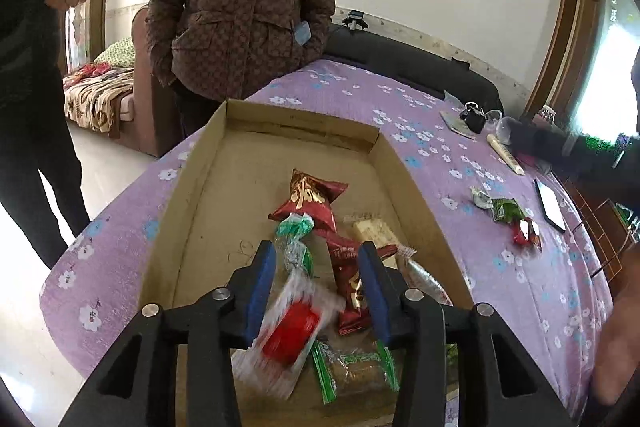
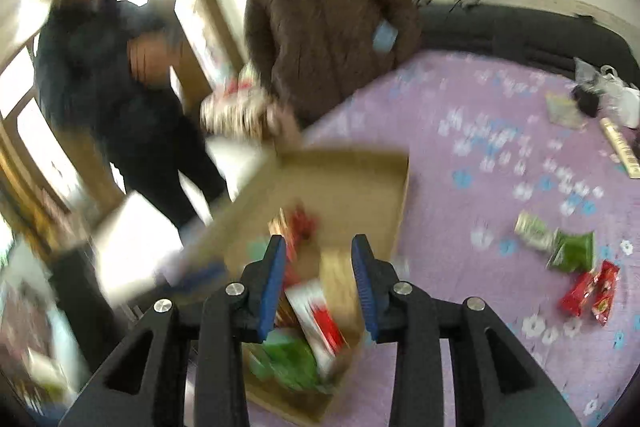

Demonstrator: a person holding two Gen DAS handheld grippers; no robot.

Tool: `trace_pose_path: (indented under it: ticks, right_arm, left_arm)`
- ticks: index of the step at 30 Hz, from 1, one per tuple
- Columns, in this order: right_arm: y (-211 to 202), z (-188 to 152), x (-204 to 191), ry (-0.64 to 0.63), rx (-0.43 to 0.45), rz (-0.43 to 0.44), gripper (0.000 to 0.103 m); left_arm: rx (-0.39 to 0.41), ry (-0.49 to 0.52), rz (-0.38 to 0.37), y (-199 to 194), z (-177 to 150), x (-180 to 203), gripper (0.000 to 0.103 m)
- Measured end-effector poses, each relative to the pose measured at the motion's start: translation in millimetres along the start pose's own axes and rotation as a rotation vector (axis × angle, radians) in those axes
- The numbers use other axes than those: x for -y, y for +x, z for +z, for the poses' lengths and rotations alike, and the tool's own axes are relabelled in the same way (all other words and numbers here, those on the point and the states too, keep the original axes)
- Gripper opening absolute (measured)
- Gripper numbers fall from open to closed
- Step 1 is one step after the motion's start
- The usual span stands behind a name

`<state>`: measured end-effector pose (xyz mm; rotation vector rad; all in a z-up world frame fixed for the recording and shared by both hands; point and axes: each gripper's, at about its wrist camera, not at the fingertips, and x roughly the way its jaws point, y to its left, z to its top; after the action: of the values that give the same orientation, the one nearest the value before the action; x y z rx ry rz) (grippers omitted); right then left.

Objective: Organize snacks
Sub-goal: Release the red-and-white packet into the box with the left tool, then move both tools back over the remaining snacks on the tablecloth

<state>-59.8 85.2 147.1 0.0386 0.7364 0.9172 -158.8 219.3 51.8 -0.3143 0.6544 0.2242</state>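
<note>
A shallow cardboard box (image 1: 192,195) lies on a purple flowered table. In it lie a dark red packet (image 1: 312,203), a green and clear wrapped snack (image 1: 296,239), a pale bar (image 1: 376,231) and a green-edged cake pack (image 1: 352,367). My left gripper (image 1: 318,263) is open above the box. A white and red packet (image 1: 288,331), blurred, is loose between and below its fingers. My right gripper (image 2: 320,255) is open over the box (image 2: 360,163); its view is blurred. The white and red packet (image 2: 320,315) shows there too.
Loose snacks lie on the cloth right of the box: a green packet (image 1: 506,209), a small red one (image 1: 526,231) and a pale wrapper (image 1: 482,197). A phone (image 1: 550,203), a tube (image 1: 504,153) and small items sit further right. Two people stand behind the table.
</note>
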Motion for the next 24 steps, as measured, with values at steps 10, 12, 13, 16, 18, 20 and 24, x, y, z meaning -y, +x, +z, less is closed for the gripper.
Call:
trace_pose_path:
  ticks: [10, 12, 13, 16, 18, 20, 24]
  right_arm:
    - [-52, 21, 3, -0.048, 0.085, 0.128, 0.049]
    - [-56, 17, 12, -0.057, 0.088, 0.110, 0.049]
    - [-60, 14, 17, -0.053, 0.094, 0.092, 0.049]
    - [-72, 14, 48, -0.020, 0.128, -0.011, 0.049]
    - [-82, 14, 67, 0.004, 0.147, -0.074, 0.049]
    - [-89, 12, 91, 0.035, 0.149, -0.135, 0.049]
    - [-91, 7, 144, 0.127, 0.123, -0.234, 0.049]
  left_arm:
    - [0.029, 0.035, -0.019, -18, 6, 10, 0.045]
    - [0.034, 0.042, -0.028, -20, 8, 14, 0.045]
    - [0.034, 0.048, -0.034, -21, 9, 17, 0.045]
    - [0.026, 0.062, -0.067, -24, 14, 28, 0.045]
    - [0.011, 0.079, -0.095, -24, 18, 39, 0.045]
    - [-0.007, 0.099, -0.122, -22, 21, 51, 0.045]
    - [-0.056, 0.135, -0.171, -12, 27, 82, 0.045]
